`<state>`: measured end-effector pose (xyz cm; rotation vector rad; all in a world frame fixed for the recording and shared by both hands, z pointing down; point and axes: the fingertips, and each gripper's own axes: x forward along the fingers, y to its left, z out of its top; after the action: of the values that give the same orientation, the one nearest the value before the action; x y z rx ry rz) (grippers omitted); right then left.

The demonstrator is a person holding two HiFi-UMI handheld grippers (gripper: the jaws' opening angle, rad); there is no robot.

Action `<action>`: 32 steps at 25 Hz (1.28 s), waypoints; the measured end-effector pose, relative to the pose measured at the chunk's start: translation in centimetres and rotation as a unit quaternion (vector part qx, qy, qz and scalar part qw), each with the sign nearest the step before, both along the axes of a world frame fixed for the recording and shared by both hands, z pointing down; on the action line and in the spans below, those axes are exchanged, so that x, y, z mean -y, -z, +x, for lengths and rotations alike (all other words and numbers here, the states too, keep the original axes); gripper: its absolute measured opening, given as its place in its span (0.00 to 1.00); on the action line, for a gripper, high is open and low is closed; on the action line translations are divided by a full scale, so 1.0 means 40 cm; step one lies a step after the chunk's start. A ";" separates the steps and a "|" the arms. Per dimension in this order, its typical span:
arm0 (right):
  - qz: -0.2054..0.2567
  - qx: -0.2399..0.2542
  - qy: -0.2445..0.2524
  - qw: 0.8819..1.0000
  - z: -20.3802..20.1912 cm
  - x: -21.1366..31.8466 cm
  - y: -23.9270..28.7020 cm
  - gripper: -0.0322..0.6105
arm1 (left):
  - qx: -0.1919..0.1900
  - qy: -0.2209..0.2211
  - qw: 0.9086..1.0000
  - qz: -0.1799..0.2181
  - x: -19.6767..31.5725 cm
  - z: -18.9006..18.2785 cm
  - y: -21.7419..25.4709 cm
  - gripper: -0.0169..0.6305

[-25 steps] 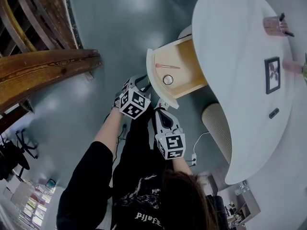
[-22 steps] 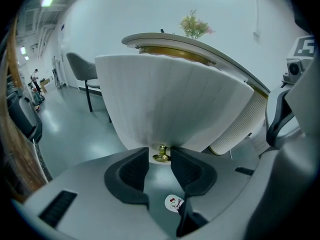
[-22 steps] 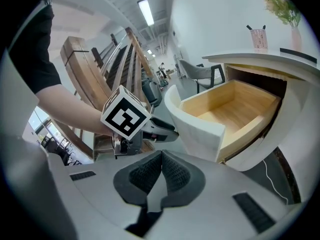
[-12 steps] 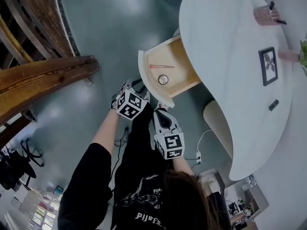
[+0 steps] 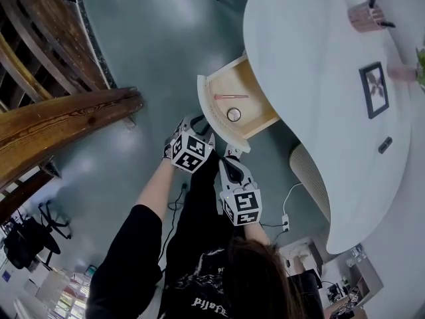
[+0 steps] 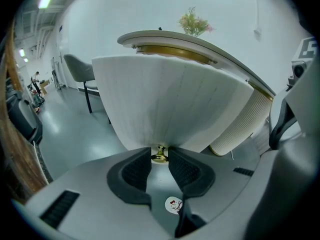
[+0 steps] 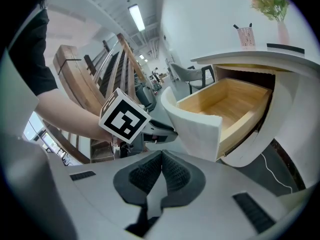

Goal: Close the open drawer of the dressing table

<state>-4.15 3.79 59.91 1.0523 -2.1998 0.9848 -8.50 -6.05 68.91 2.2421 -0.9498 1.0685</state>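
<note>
No word or number can be read clearly. The person's black shirt (image 5: 207, 296) bears white gothic lettering, upside down in the head view and too broken to spell out. The marker cubes (image 5: 191, 153) carry only black-and-white square codes. A small round sticker (image 6: 173, 204) on the left gripper (image 6: 160, 154) shows a red figure, with no legible print.

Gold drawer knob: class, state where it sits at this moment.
In the left gripper view the gold knob sits low and central on the drawer front, between the left gripper's jaws, which have just closed on it.
</note>
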 end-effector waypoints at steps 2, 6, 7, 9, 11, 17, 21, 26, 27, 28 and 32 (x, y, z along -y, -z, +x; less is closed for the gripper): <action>0.001 0.000 -0.011 1.000 0.002 0.007 0.002 0.09 | -0.004 0.002 1.000 0.001 0.007 0.005 0.003 0.21; 0.007 0.000 -0.019 1.000 0.002 0.016 -0.003 0.09 | -0.009 0.003 1.000 0.007 0.027 0.010 0.005 0.21; 0.006 -0.001 -0.021 1.000 0.007 0.013 -0.005 0.09 | -0.011 0.003 1.000 0.008 0.028 0.015 0.005 0.21; 0.000 -0.004 -0.027 1.000 0.018 0.004 -0.009 0.09 | -0.015 0.004 1.000 0.008 0.024 0.027 0.006 0.21; -0.001 -0.007 -0.039 0.999 0.027 0.012 -0.013 0.09 | -0.017 0.004 1.000 0.010 0.035 0.034 0.007 0.21; -0.001 -0.011 -0.065 0.998 0.058 0.028 -0.017 0.09 | -0.021 0.009 1.000 0.010 0.057 0.064 0.009 0.21; 0.007 -0.018 -0.076 0.997 0.086 0.052 -0.017 0.09 | -0.025 0.007 1.000 0.012 0.078 0.089 0.010 0.21; -0.001 -0.022 -0.108 0.994 0.129 0.071 -0.030 0.09 | -0.032 0.003 0.999 0.009 0.102 0.117 0.010 0.21; -0.004 -0.022 -0.121 0.992 0.140 0.075 -0.033 0.09 | -0.035 0.004 0.999 0.007 0.106 0.122 0.010 0.21; -0.006 -0.022 -0.131 0.991 0.149 0.079 -0.036 0.09 | -0.038 0.005 0.999 0.006 0.110 0.127 0.011 0.21; -0.001 -0.025 -0.133 0.991 0.166 0.097 -0.037 0.09 | -0.036 0.006 0.999 0.008 0.124 0.141 0.010 0.21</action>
<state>2.50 -0.09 61.39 1.3814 -2.0543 1.0595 -2.85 -11.00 68.49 2.2695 -0.9447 0.9718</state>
